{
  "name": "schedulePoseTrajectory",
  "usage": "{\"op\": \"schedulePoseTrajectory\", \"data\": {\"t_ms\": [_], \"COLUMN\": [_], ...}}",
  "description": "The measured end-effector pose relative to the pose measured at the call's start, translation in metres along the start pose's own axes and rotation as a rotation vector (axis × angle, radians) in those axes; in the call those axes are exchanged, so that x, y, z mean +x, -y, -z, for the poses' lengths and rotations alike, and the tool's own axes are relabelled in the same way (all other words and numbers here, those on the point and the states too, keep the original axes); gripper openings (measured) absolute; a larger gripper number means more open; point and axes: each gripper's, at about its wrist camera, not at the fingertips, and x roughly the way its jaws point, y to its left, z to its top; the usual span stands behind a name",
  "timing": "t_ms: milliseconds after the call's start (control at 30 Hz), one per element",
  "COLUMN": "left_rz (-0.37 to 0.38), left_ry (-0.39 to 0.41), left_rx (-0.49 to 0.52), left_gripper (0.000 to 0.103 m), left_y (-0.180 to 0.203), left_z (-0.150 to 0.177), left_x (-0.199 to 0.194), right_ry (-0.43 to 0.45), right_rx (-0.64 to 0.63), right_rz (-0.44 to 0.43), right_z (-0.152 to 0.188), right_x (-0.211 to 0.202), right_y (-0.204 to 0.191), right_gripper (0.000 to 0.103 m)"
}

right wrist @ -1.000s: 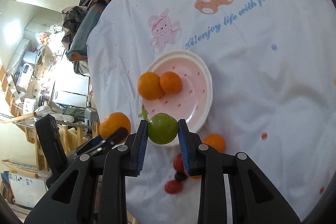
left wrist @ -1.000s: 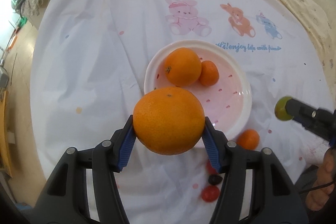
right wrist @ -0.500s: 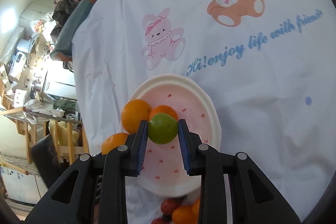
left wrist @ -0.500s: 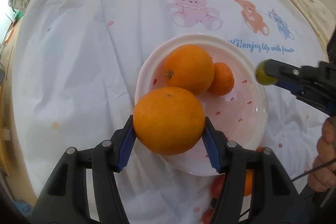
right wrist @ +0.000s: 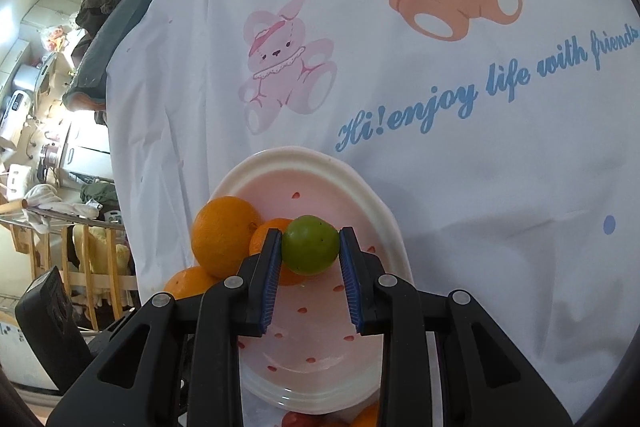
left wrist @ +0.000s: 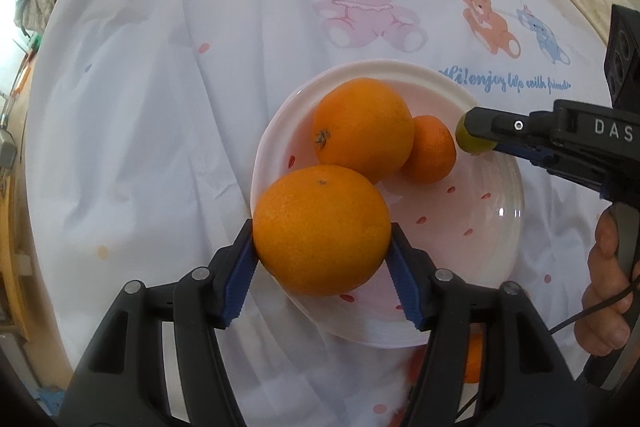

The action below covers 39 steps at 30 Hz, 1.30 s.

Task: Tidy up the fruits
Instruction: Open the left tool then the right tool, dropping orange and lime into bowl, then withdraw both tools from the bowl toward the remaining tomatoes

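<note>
Both fruits are at the placing step; the left gripper point(left wrist: 322, 251) pinches a large orange point(left wrist: 322, 230) over the near rim of the pink plate point(left wrist: 496, 227), where another orange point(left wrist: 362, 129) and a small mandarin point(left wrist: 432, 155) already lie; the right gripper point(right wrist: 310, 255) clamps a green fruit point(right wrist: 310, 244) above the plate's middle; next, each probably lowers onto bare plate and spreads its jaws gently.
</note>
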Motion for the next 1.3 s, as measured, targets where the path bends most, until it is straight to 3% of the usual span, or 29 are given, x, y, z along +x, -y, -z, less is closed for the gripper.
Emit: {"op": "schedulePoseTrajectory", "data": {"t_ms": [133, 300, 333, 500, 567, 633, 833, 1000, 1100, 1300], "left_rz": [-0.007, 0.036, 0.042, 0.050, 0.052, 0.056, 0.064, 0.066, 0.004, 0.067], "left_ry": [-0.002, 0.016, 0.014, 0.019, 0.028, 0.038, 0.095, 0.154, 0.199, 0.225], "left_rx": [0.029, 0.016, 0.014, 0.023, 0.020, 0.011, 0.019, 0.020, 0.055, -0.009], "left_gripper": [0.060, 0.090, 0.091, 0.091, 0.091, 0.091, 0.091, 0.091, 0.091, 0.091], "left_y": [0.002, 0.002, 0.002, 0.005, 0.005, 0.003, -0.002, -0.011, -0.016, -0.028], "left_z": [0.002, 0.002, 0.002, 0.003, 0.002, 0.001, 0.002, 0.006, 0.013, 0.024], "left_x": [0.000, -0.006, -0.007, -0.010, -0.013, -0.016, -0.033, -0.053, -0.063, -0.094], "right_ry": [-0.014, -0.010, -0.010, -0.021, -0.017, -0.003, 0.056, 0.095, 0.118, 0.174], "right_rx": [0.004, 0.006, 0.006, 0.015, 0.016, 0.017, -0.044, -0.036, -0.022, -0.050], "right_rz": [0.015, 0.027, 0.028, 0.024, 0.021, -0.005, 0.019, 0.000, -0.011, -0.016], "right_z": [0.003, 0.003, 0.003, 0.003, 0.003, 0.003, 0.003, 0.010, 0.017, 0.041], "right_x": [0.005, 0.006, 0.007, 0.009, 0.008, 0.005, -0.014, -0.039, -0.057, -0.098], "right_y": [0.001, 0.002, 0.002, 0.004, 0.004, 0.003, -0.013, -0.016, -0.019, -0.031], "right_gripper": [0.031, 0.033, 0.033, 0.034, 0.042, 0.057, 0.071, 0.071, 0.071, 0.071]}}
